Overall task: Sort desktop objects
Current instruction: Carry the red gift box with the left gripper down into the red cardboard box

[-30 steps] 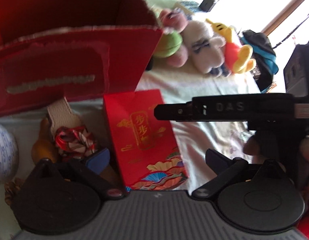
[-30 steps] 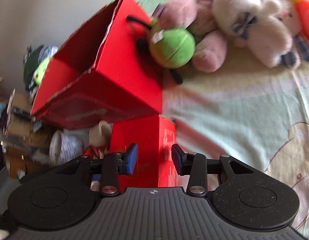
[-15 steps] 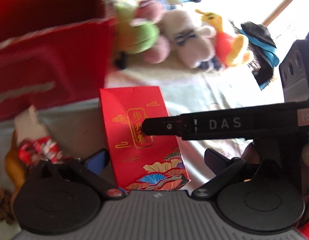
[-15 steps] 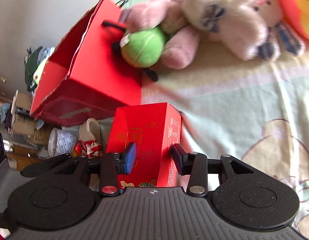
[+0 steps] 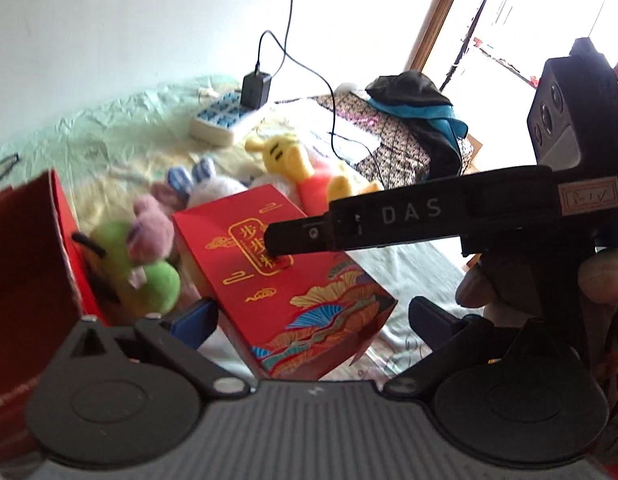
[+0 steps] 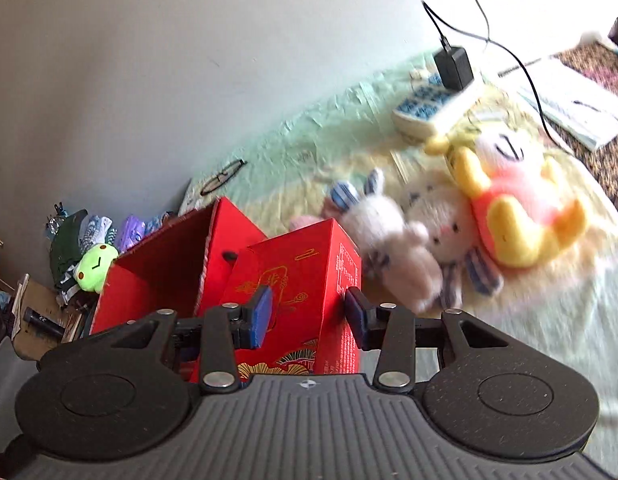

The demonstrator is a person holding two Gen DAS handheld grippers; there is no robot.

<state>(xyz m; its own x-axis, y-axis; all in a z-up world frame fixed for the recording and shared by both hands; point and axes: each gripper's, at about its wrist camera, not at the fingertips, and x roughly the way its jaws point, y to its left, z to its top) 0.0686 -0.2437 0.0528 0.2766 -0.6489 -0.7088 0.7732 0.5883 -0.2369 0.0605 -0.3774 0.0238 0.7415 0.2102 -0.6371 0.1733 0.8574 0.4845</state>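
right gripper (image 6: 307,318): clamped on the gift box (image 6: 305,280), one pad on the printed front, one on the text side; box appears held clear of the sheet (image 6: 529,312).
left gripper (image 5: 309,316): jaws apart, nothing held; box sits between them, no contact I can confirm.
risk: grip is low on a tall box, so it could pivot or slip if swung fast; may clip the bin (image 6: 169,268) rim on the way in.
bin: open red carton, just left of and behind the box.
toys: plush pile (image 6: 469,232) beyond, near enough to snag.
text: "DAS" on the right gripper's arm; gold Chinese characters on box, unreadable.
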